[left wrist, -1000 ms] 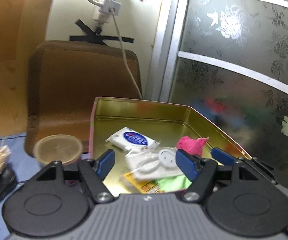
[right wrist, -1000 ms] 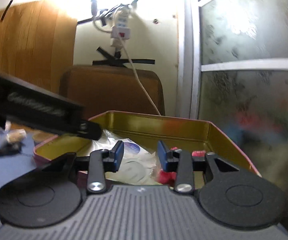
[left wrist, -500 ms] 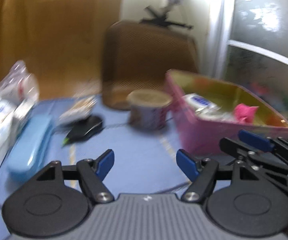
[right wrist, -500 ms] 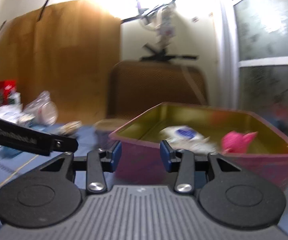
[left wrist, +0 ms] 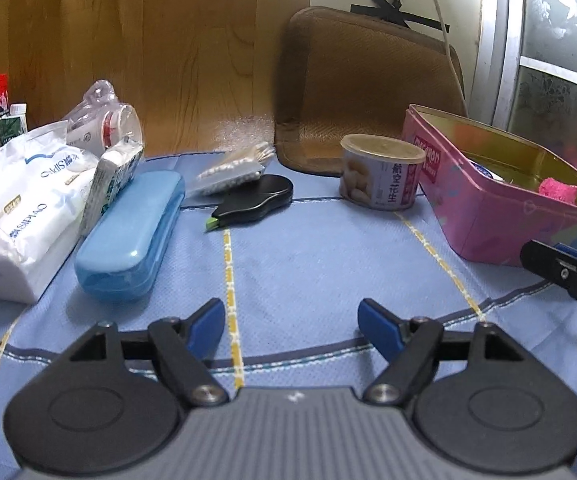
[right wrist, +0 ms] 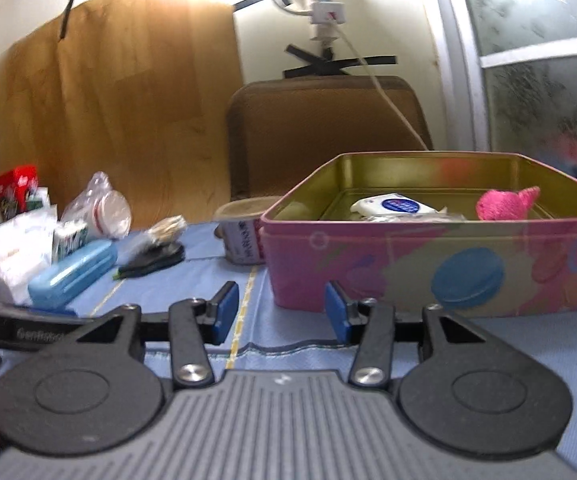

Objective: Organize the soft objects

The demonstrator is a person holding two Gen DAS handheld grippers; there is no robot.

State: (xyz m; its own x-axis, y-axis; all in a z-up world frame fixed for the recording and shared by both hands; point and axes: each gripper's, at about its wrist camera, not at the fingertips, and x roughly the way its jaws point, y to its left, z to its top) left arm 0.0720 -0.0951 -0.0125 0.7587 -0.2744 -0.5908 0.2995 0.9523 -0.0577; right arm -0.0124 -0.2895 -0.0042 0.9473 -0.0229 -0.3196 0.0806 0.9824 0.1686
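Note:
A pink tin box (left wrist: 488,216) (right wrist: 428,264) stands on the blue cloth at the right. Inside it lie a pink soft piece (right wrist: 504,202) (left wrist: 558,190) and a white packet with a blue label (right wrist: 392,205). A white tissue pack (left wrist: 20,208) (right wrist: 12,256) lies at the far left. My left gripper (left wrist: 291,322) is open and empty, low over the cloth, left of the box. My right gripper (right wrist: 281,308) is open and empty, just in front of the box's near left corner; part of it shows in the left wrist view (left wrist: 568,276).
A blue case (left wrist: 132,236), a small green-white pack (left wrist: 112,184), a clear plastic bottle (left wrist: 104,124), a bag of cotton swabs (left wrist: 236,168), a black tape dispenser (left wrist: 256,200) and a lidded can (left wrist: 380,172) lie on the cloth. A brown cushion (left wrist: 364,92) leans on the wall.
Both grippers have pulled back out of the box and lowered toward the cloth. The left one has swung left, so the items at the left have come into view.

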